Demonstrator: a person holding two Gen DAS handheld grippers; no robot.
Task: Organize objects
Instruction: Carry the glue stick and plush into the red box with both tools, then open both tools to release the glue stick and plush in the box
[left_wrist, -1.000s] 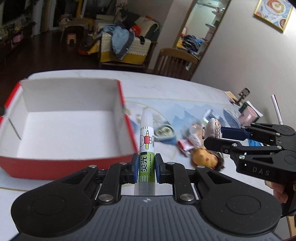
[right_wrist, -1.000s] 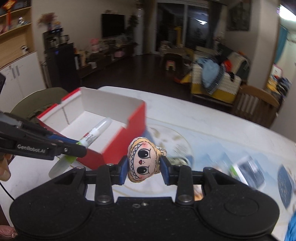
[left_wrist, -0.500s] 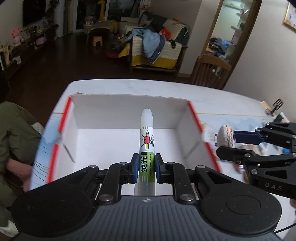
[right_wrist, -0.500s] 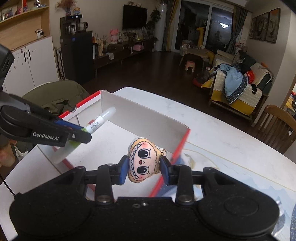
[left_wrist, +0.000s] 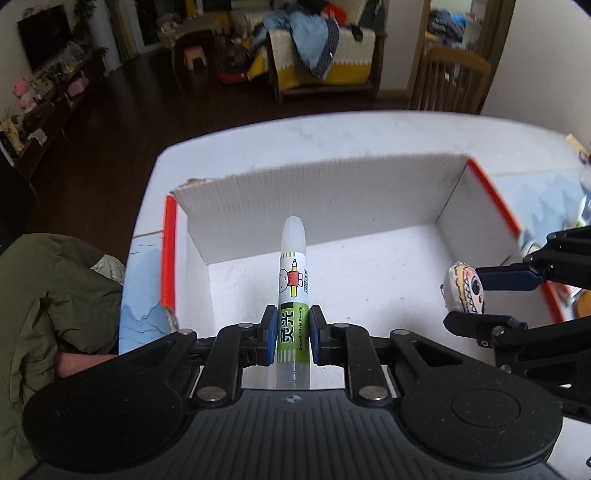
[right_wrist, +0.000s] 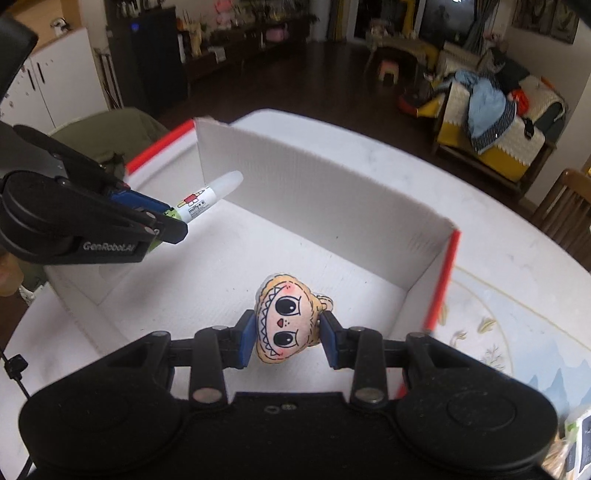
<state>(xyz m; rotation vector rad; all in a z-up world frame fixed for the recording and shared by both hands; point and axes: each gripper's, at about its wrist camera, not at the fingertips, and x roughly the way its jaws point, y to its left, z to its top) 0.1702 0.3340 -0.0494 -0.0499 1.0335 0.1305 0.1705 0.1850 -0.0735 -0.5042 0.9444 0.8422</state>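
Observation:
A red cardboard box (left_wrist: 325, 192) with a white inside stands on the white table; it also shows in the right wrist view (right_wrist: 317, 192). My left gripper (left_wrist: 292, 339) is shut on a white and green marker pen (left_wrist: 292, 280) and holds it above the box's inside. The pen (right_wrist: 207, 197) and left gripper (right_wrist: 162, 221) show at the left of the right wrist view. My right gripper (right_wrist: 289, 339) is shut on a small plush doll head (right_wrist: 286, 323), held above the box floor. The doll (left_wrist: 463, 288) shows at the right of the left wrist view.
A green jacket (left_wrist: 48, 314) lies at the table's left edge. A blue patterned mat (right_wrist: 517, 332) covers the table right of the box, with small items on it (right_wrist: 576, 443). A wooden chair (left_wrist: 450, 81) stands behind the table.
Both grippers have moved from beside the box to above its inside, tilting down, each still holding its object.

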